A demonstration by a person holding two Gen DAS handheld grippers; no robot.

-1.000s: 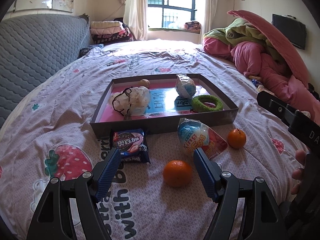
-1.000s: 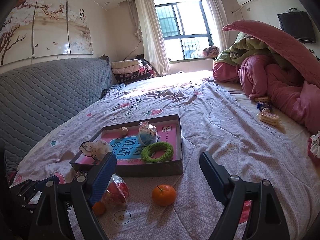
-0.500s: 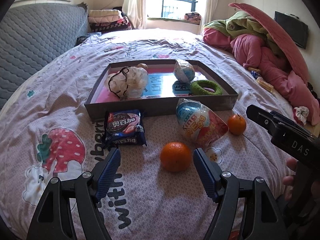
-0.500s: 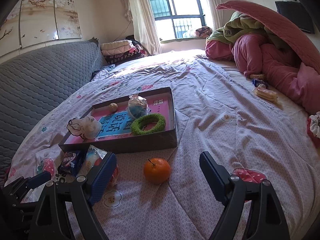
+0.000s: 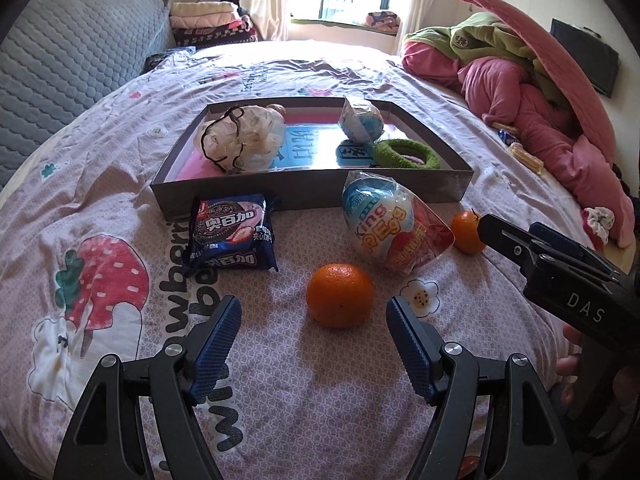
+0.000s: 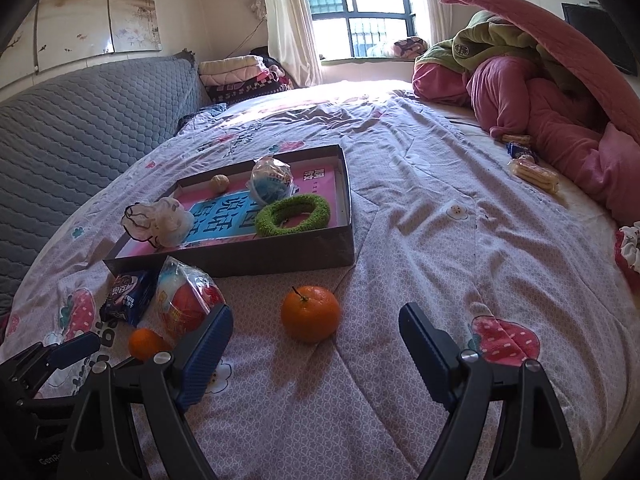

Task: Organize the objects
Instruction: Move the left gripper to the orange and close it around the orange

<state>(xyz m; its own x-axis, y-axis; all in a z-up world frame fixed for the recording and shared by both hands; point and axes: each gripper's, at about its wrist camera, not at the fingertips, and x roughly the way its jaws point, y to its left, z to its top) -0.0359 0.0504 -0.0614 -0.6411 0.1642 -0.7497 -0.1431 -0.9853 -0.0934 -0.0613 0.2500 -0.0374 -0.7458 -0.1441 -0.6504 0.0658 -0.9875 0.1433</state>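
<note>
The left gripper has its jaws spread wide, nothing between the blue ribbed pads, and is angled forward and downward. The right gripper is likewise wide apart and empty, tilted the same way. It sits just to the right of the left one. A bit of skin at the left view's right edge is probably the right hand.

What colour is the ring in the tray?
Green, a fuzzy knitted ring; it shows best in the right wrist view.
</note>
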